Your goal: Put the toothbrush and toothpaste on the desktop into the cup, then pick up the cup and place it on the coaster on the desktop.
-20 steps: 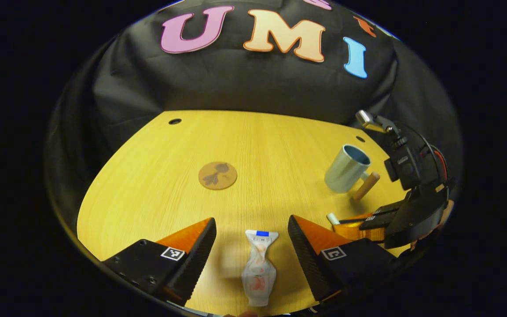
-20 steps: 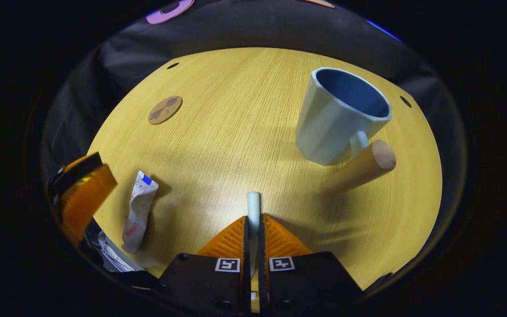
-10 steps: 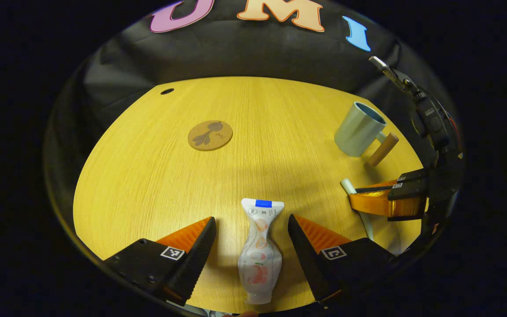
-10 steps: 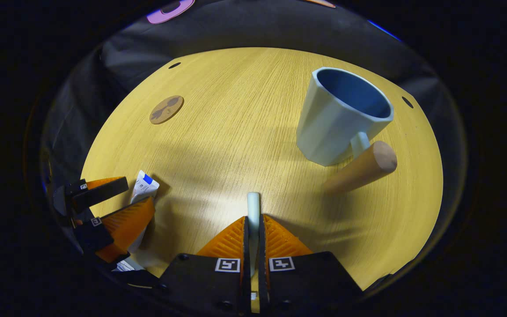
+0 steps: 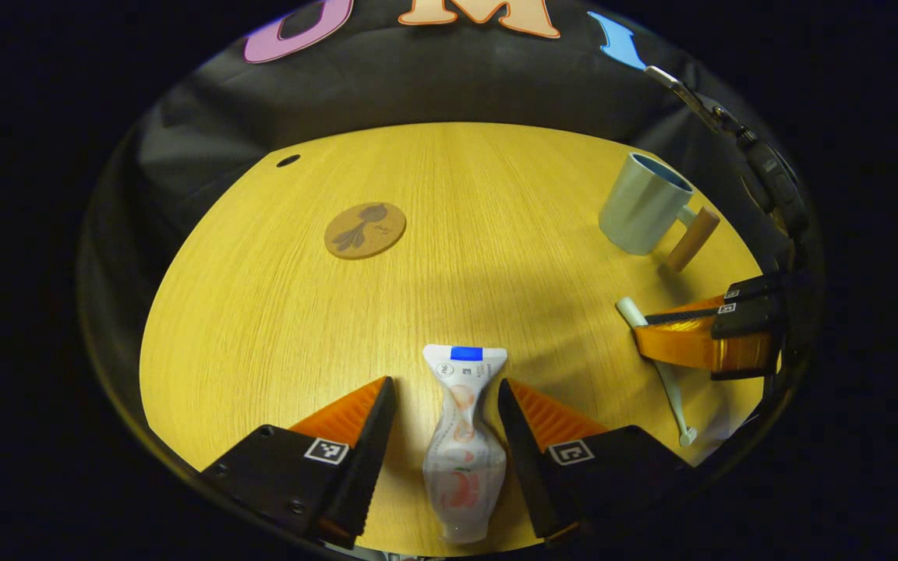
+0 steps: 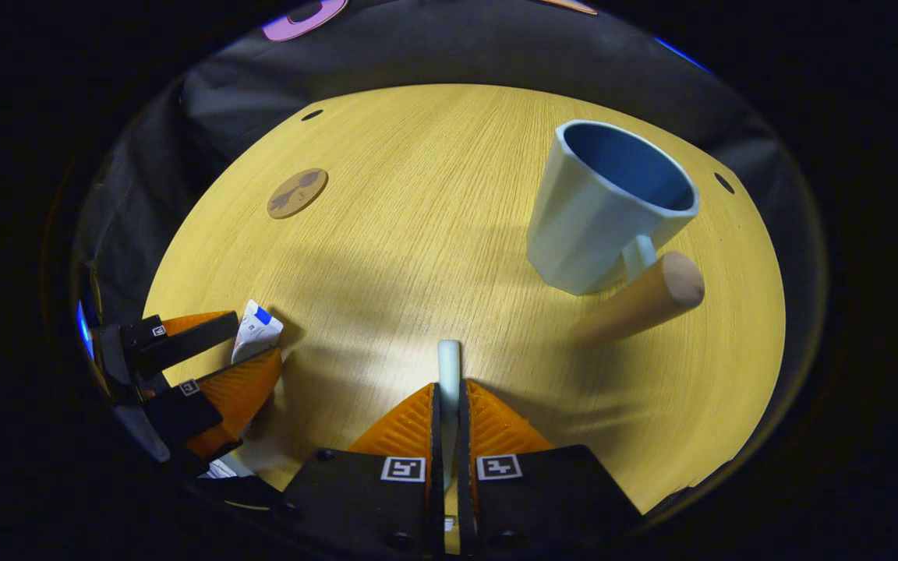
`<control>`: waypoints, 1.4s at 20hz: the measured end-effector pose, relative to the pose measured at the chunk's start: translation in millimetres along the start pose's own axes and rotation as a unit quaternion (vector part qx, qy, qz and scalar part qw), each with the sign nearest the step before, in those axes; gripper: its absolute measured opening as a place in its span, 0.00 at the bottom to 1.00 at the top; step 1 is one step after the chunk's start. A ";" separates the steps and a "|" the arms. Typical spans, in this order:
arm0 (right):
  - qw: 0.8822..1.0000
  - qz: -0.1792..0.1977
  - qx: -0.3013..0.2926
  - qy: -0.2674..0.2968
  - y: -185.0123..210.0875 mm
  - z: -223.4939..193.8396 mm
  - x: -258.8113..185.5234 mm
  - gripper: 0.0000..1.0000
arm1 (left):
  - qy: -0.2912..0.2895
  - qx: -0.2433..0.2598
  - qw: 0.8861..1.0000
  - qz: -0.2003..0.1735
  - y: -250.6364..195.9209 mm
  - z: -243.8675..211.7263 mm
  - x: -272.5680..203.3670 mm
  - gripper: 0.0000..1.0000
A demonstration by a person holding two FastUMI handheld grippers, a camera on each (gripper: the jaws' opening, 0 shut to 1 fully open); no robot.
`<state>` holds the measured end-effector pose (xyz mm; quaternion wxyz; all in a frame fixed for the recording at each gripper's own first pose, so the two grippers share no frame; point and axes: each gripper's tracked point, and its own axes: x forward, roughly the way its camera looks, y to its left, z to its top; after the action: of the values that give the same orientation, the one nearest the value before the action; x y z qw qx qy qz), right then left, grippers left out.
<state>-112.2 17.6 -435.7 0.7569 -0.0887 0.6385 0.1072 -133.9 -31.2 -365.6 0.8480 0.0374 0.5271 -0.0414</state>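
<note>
— Toothpaste on the yellow bench: where does it lie?
— Flat on the wood near the front edge, its crimped end with the blue patch pointing away. The left hand-held gripper straddles it, one finger on each side of the tube. The fingers stand apart with a narrow strip of bench visible on either side, so they are close to the tube but not pressing it. In the right gripper view the same gripper appears at the far left, with the tube's end poking out between its fingers.

— And the toothbrush?
— The right hand-held gripper is clamped on it, fingers drawn nearly together with the pale handle sticking out ahead of the tips. From the left gripper view the toothbrush runs through that gripper, its other end just beside the bench's front edge; whether it is lifted off the wood is hard to judge.

— The cup?
— The pale blue cup stands upright and empty on the right side of the bench, its wooden peg handle angled toward the camera. The round brown coaster lies well apart from it, on the left side.
</note>
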 end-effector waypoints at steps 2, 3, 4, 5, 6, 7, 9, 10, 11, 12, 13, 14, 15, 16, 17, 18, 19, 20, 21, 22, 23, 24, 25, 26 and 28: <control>1.000 0.000 -0.001 -0.001 -1.2 -1.1 0.3 0.10 | 0.001 -0.005 1.000 -0.002 -4.0 0.0 0.7 0.57; 1.000 0.001 -0.002 -0.001 -2.3 -1.8 1.3 0.10 | 0.003 -0.006 1.000 -0.001 -6.6 0.1 0.9 0.47; 1.000 0.001 -0.002 -0.003 -2.1 -2.3 -0.6 0.10 | 0.003 -0.007 1.000 -0.003 -6.0 -1.3 -1.6 0.32; 1.000 0.002 -0.001 -0.004 -2.1 -1.7 -1.9 0.10 | 0.003 -0.008 1.000 -0.002 -5.8 -0.2 0.6 0.28; 1.000 0.002 -0.002 -0.006 -2.2 -1.7 -1.6 0.10 | 0.005 -0.008 1.000 -0.002 -6.1 -0.9 -0.3 0.20; 1.000 0.002 -0.005 -0.007 -1.6 -1.5 -1.7 0.10 | 0.005 -0.009 1.000 -0.004 -6.3 0.1 0.0 0.19; 1.000 0.000 -0.012 -0.011 -2.6 -0.7 -2.5 0.10 | 0.006 -0.011 1.000 -0.007 -6.9 1.2 0.8 0.13; 1.000 0.001 -0.016 -0.012 -2.3 -0.6 -2.2 0.10 | 0.007 -0.008 1.000 -0.010 -7.2 1.3 0.0 0.08; 1.000 0.004 -0.022 -0.013 -2.7 0.4 -2.4 0.10 | 0.008 -0.011 1.000 -0.018 -8.4 1.3 -0.5 0.06; 1.000 0.007 -0.024 -0.013 -1.3 0.2 -1.8 0.10 | 0.008 -0.019 0.999 -0.026 -10.5 2.2 -1.3 0.05; 1.000 0.009 -0.020 -0.012 -0.4 1.5 -1.5 0.10 | 0.010 -0.029 0.999 -0.033 -11.7 0.5 -2.7 0.03; 1.000 0.012 -0.014 -0.011 0.6 2.4 -0.4 0.07 | 0.012 -0.038 0.999 -0.038 -13.4 -1.6 -4.0 0.03; 1.000 0.015 -0.007 -0.012 0.9 3.8 0.5 0.10 | 0.013 -0.045 0.998 -0.042 -13.9 -3.3 -5.5 0.03; 1.000 0.021 0.000 -0.015 2.5 4.2 2.9 0.10 | 0.014 -0.051 0.998 -0.044 -12.9 -5.0 -7.6 0.03; 0.999 0.027 0.007 -0.019 3.7 4.5 4.9 0.10 | 0.015 -0.055 0.997 -0.049 -13.6 -4.9 -8.0 0.03; 0.999 0.030 0.014 -0.022 5.9 3.7 8.0 0.10 | 0.017 -0.059 0.997 -0.049 -11.4 -6.6 -8.3 0.03; 0.999 0.030 0.020 -0.026 6.0 3.4 8.6 0.10 | 0.019 -0.059 0.997 -0.049 -10.7 -7.4 -9.2 0.03; 0.998 0.035 0.028 -0.032 6.1 4.6 6.9 0.10 | 0.021 -0.059 0.997 -0.048 -9.5 -9.4 -9.8 0.03; 0.998 0.043 0.034 -0.038 8.2 6.1 4.9 0.10 | 0.021 -0.059 0.997 -0.048 -8.7 -9.8 -8.7 0.03; 0.997 0.048 0.037 -0.045 8.0 7.3 4.4 0.09 | 0.022 -0.059 0.997 -0.049 -8.9 -11.2 -6.8 0.03; 0.997 0.052 0.039 -0.052 8.1 9.4 2.2 0.09 | 0.021 -0.059 0.997 -0.049 -8.1 -11.1 -5.9 0.03; 0.996 0.056 0.041 -0.059 9.3 11.1 1.5 0.10 | 0.020 -0.057 0.997 -0.050 -8.2 -11.0 -6.6 0.03; 0.995 0.058 0.043 -0.064 8.5 12.9 0.6 0.10 | 0.020 -0.054 0.997 -0.050 -8.3 -9.7 -7.3 0.03; 0.995 0.060 0.047 -0.070 9.2 14.6 -2.1 0.07 | 0.020 -0.051 0.997 -0.050 -8.1 -12.6 -5.8 0.03; 0.992 0.069 0.053 -0.087 11.6 22.2 -7.1 0.10 | 0.021 -0.049 0.997 -0.051 -8.9 -15.5 -2.6 0.03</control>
<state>-95.5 34.5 -425.0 0.8038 0.0059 0.5799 0.1326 -149.8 -38.3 -370.3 0.8341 -0.0299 0.5477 -0.0582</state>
